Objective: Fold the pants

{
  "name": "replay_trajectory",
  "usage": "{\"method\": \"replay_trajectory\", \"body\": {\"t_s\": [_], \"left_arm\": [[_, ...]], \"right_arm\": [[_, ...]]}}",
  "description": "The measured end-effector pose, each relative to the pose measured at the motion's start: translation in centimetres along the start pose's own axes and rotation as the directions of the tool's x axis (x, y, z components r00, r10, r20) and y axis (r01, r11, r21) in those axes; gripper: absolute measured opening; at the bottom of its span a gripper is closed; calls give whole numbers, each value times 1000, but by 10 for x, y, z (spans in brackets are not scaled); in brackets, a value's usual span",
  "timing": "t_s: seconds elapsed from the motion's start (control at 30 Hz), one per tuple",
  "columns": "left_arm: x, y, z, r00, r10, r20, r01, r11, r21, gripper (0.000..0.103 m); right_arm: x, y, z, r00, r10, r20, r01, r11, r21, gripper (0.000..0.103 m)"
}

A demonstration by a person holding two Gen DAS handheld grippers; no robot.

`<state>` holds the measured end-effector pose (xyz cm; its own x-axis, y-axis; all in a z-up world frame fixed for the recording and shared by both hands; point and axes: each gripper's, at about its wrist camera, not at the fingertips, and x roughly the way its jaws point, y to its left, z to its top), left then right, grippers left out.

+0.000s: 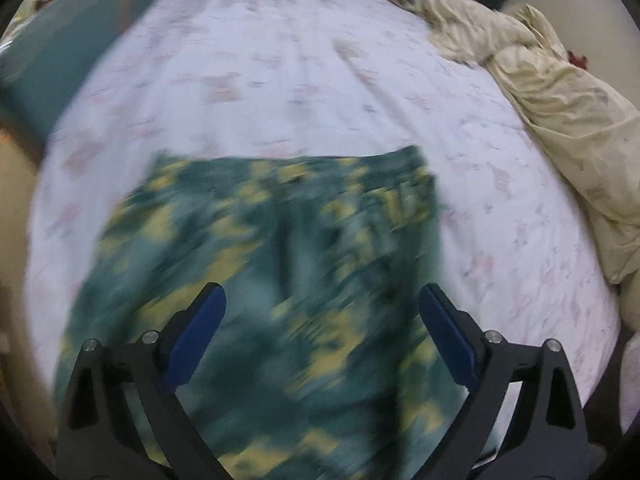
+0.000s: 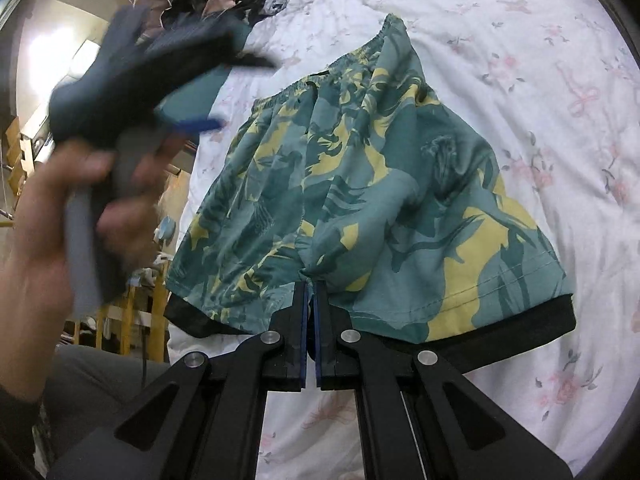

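Green and yellow patterned shorts (image 2: 360,184) lie flat on the bed, waistband away from me, black-lined leg hems near. My right gripper (image 2: 310,284) is shut on the shorts at the crotch, between the two legs. My left gripper (image 1: 322,300) is open and empty, held above the shorts (image 1: 260,280), which look blurred below it. In the right wrist view the left gripper (image 2: 200,124) shows at the upper left, blurred, in a hand above the shorts' left side.
The bed has a white floral sheet (image 1: 280,80). A cream blanket (image 1: 540,92) lies bunched along the right edge. A teal pillow (image 1: 68,56) and dark clothes (image 2: 228,0) sit at the far left. The bed's left edge drops to a cluttered floor (image 2: 132,312).
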<state>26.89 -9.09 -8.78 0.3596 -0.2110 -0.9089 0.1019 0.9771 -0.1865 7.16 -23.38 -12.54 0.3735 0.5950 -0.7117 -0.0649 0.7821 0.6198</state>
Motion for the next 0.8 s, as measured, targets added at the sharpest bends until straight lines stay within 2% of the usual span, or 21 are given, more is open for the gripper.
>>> {"method": "replay_trajectory", "body": {"t_s": [0.1, 0.2, 0.27, 0.3, 0.33, 0.37, 0.43, 0.63, 0.8], "left_arm": [[36, -40, 24, 998, -16, -55, 20, 997, 78, 89], [64, -79, 31, 993, -43, -113, 58, 989, 139, 88], [75, -98, 30, 992, -24, -127, 50, 977, 206, 88], [80, -105, 28, 991, -2, -134, 33, 971, 237, 84], [84, -111, 27, 990, 22, -140, 16, 965, 261, 65], [91, -114, 24, 985, 39, -166, 10, 959, 284, 33], [99, -113, 23, 977, 53, -209, 12, 954, 300, 0], [68, -108, 24, 991, 61, -119, -12, 928, 373, 0], [29, -88, 39, 996, 38, -77, -9, 935, 356, 0]], "right_arm": [[-3, 3, 1, 1000, -17, 24, 18, 1000, -25, 2], [1, -2, 0, 1000, -28, -1, 28, 1000, -12, 2], [2, 0, -1, 1000, -31, -2, 31, 999, -26, 2], [2, 3, -1, 999, -36, -5, 36, 999, -41, 2], [3, 4, -2, 999, -41, -8, 41, 998, -53, 2], [5, 5, -3, 999, -43, -12, 42, 997, -62, 2], [6, 7, -4, 999, -47, -19, 46, 996, -72, 2], [4, 20, -3, 1000, -23, 4, 23, 994, -105, 2], [-6, 28, -2, 999, 29, 40, -25, 994, -108, 2]]}}
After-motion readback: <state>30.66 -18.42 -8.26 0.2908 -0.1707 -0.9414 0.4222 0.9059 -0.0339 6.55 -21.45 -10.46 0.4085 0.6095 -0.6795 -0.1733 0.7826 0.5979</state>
